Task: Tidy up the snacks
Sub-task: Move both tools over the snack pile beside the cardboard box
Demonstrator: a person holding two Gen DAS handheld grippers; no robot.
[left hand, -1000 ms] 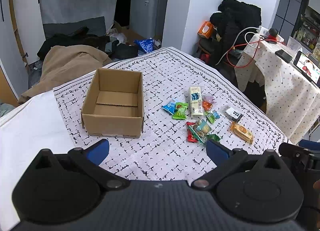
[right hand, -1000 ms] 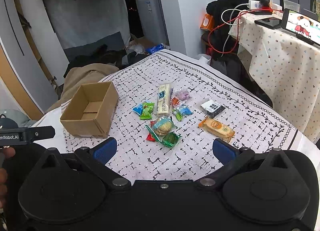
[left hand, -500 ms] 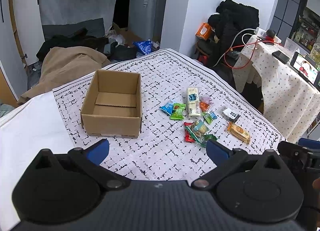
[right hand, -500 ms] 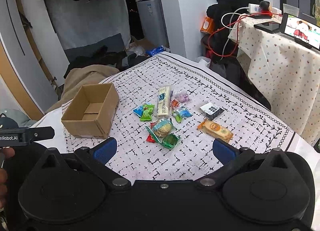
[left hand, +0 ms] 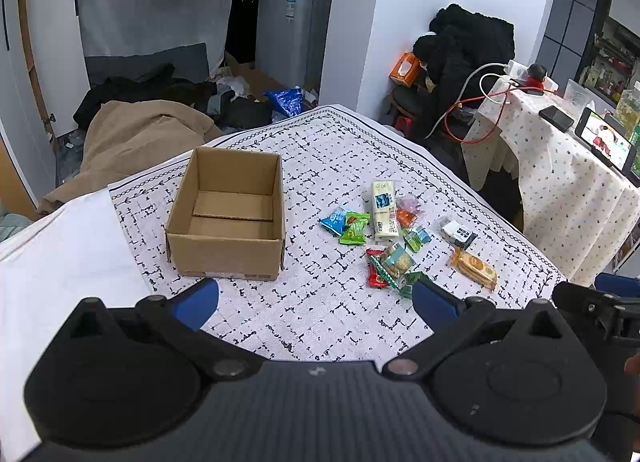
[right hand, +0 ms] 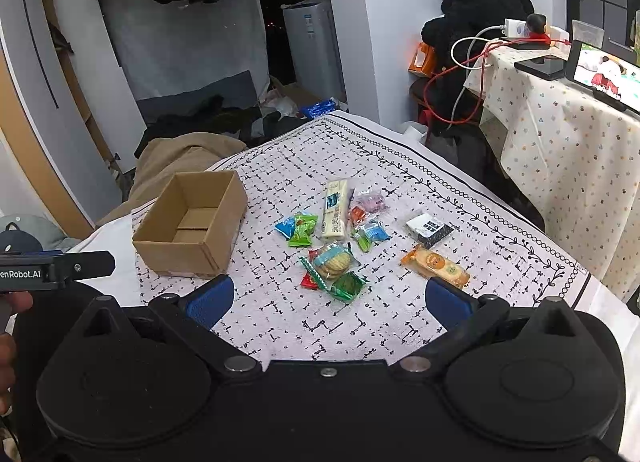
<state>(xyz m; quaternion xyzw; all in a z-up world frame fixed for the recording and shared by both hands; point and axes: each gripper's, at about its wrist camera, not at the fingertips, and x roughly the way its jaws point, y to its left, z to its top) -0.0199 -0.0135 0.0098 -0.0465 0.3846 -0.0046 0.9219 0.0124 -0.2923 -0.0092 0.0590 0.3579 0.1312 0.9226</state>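
An open, empty cardboard box (left hand: 228, 218) (right hand: 192, 222) stands on the patterned cloth (left hand: 320, 322). To its right lie several wrapped snacks: a long cream packet (left hand: 383, 209) (right hand: 335, 209), green and blue sachets (left hand: 348, 224) (right hand: 298, 227), a round biscuit pack (left hand: 394, 260) (right hand: 332, 260), an orange cracker pack (left hand: 474, 267) (right hand: 436, 266) and a black-and-white packet (left hand: 458, 232) (right hand: 428, 228). My left gripper (left hand: 316, 300) is open and empty, near the table's front edge. My right gripper (right hand: 328, 298) is open and empty, in front of the snacks.
A side table with a dotted cloth (right hand: 568, 150), a phone and a tablet stands at the right. Clothes and a brown blanket (left hand: 136, 134) lie on the floor behind the table. The left gripper's body (right hand: 52, 266) shows at the right wrist view's left edge.
Both grippers have drawn back and up a little, so the box and snacks look slightly smaller. Nothing on the table has moved.
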